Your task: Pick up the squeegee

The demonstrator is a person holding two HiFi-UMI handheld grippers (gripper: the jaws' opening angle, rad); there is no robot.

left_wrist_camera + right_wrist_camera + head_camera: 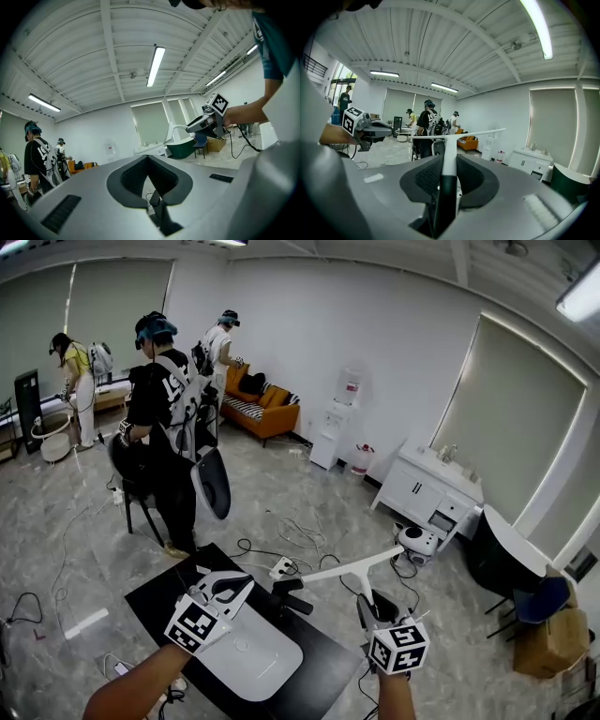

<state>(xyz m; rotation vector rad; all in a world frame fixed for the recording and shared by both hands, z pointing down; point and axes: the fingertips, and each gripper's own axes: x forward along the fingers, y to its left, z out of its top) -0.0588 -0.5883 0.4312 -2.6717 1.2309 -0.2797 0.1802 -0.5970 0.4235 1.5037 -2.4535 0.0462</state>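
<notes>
Right gripper (377, 604) is clamping the squeegee (352, 566) handle, left gripper (242, 585) closed on nothing; we're risking its long head twisting loose.

**A:** Down front, the table (323, 688). The left gripper (242, 585) is over its left half and the right gripper (373, 604) over its right corner.

**B:** The squeegee (349, 569) sits between the right gripper's jaws, with its crossbar ahead of both grippers, above the table's far edge.

**A:** There's a flat panel (253, 662) lying on the table, under and just behind the left gripper.

**B:** Beyond the table to the left, a person (161, 404) stands with a chair (212, 484) just to the right. Two more people are farther back.

**A:** At the back wall there's a sofa (264, 411), a water dispenser (330, 435) to its right, and a cabinet (427, 491) farther right again.

**B:** A cardboard box (553, 643) is on the floor, far right.
</notes>
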